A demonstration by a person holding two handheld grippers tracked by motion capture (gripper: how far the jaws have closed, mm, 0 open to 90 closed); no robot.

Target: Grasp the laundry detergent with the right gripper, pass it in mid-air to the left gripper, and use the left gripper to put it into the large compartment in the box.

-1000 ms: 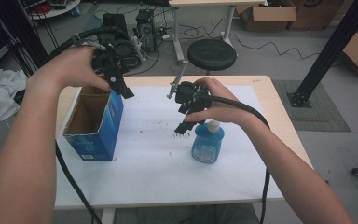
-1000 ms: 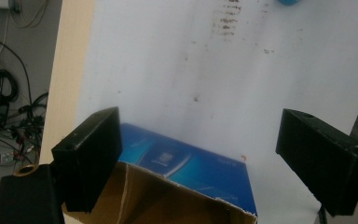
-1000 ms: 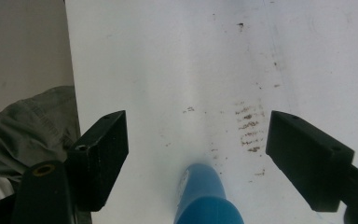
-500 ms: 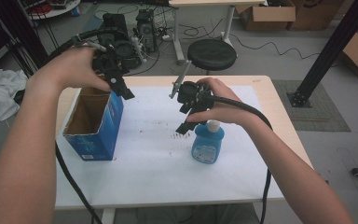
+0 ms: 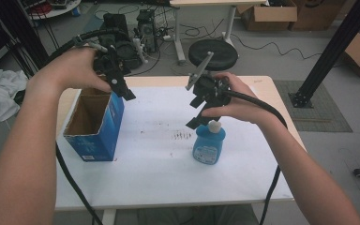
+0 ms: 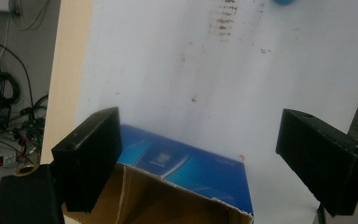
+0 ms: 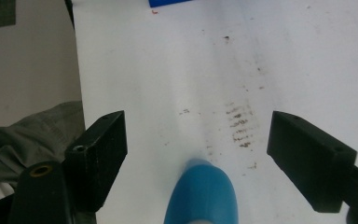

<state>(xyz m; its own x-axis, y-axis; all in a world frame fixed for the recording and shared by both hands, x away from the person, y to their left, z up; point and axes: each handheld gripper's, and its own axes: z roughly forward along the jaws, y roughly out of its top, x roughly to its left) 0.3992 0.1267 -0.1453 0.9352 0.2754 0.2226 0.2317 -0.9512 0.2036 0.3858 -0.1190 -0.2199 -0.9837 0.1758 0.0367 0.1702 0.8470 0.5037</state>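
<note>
Nothing has shifted on the smudged white table (image 5: 159, 173) amid floor cables (image 5: 258, 42)

a blue bottle (image 5: 209, 145) with a white cap, a blue box (image 5: 95, 124) brown inside, a white table (image 5: 159, 164) flecked with dark marks

Black blocky claws (image 5: 122, 89), thick black trailing cables (image 5: 258, 101)

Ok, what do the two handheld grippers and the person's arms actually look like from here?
Both are black. The left gripper and the right gripper each end in two blocky, flat-faced black fingers and trail a thick black cable. A grey bar sticks up from the right one. Both forearms are bare, with no sleeves visible.
</note>
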